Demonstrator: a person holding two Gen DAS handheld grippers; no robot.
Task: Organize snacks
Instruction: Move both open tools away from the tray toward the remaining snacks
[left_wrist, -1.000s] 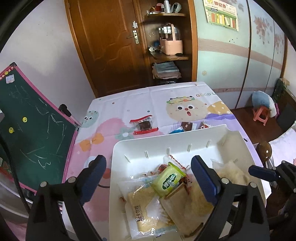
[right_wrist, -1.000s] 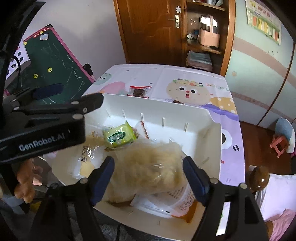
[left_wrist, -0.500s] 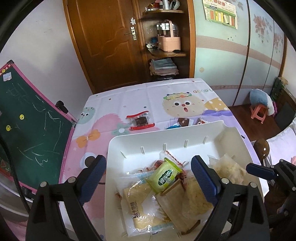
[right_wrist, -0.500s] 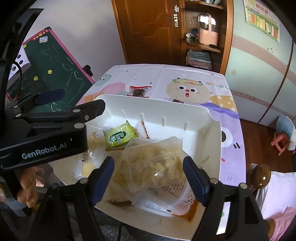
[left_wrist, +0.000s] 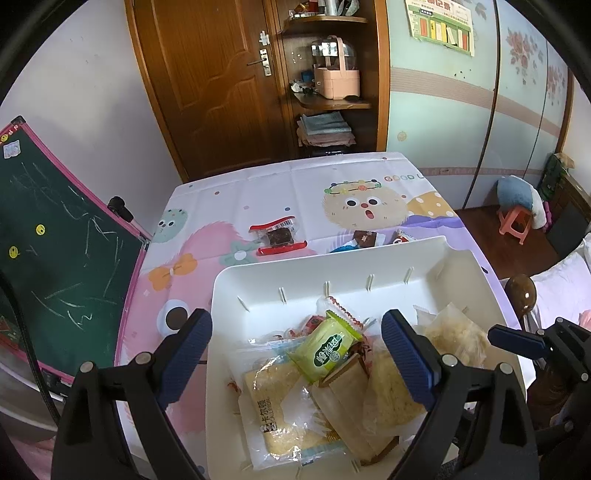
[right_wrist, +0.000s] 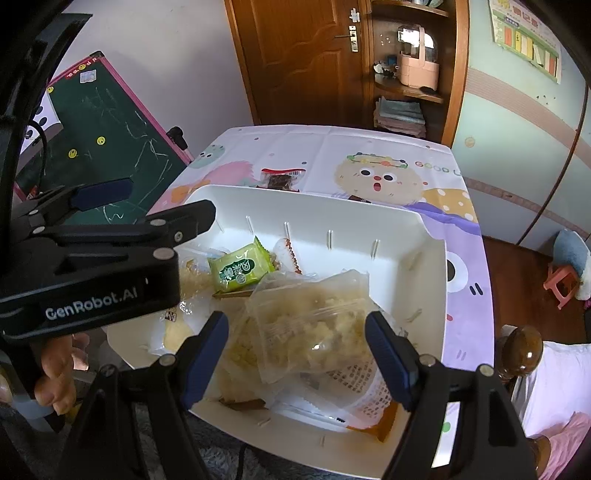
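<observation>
A white tray (left_wrist: 332, 258) on the cartoon tablecloth holds several snack packs. Among them are a green packet (left_wrist: 328, 350), a yellow cake pack (left_wrist: 277, 406) and a brown paper pack (left_wrist: 347, 398). My left gripper (left_wrist: 295, 328) hangs open above these, touching none. My right gripper (right_wrist: 295, 325) is open over a clear bag of pale crumbly snack (right_wrist: 317, 321), which lies loose in the tray's right half. The pads stand clear of the bag. Beyond the tray, a red-edged pack with a dark snack (left_wrist: 277, 236) lies on the cloth, and small dark-wrapped snacks (left_wrist: 364, 238) sit by the far rim.
A green chalkboard (left_wrist: 55, 258) leans at the table's left side. A wooden door (left_wrist: 207, 74) and a shelf with a pink basket (left_wrist: 336, 81) stand behind. A pink stool (left_wrist: 517, 221) and a wooden knob (left_wrist: 521, 295) are on the right. A hand (right_wrist: 55, 369) holds the left gripper.
The clear bag of crumbly snack, blurred between the right fingers a second ago, has settled flat in the tray. Both grippers keep their place and width.
</observation>
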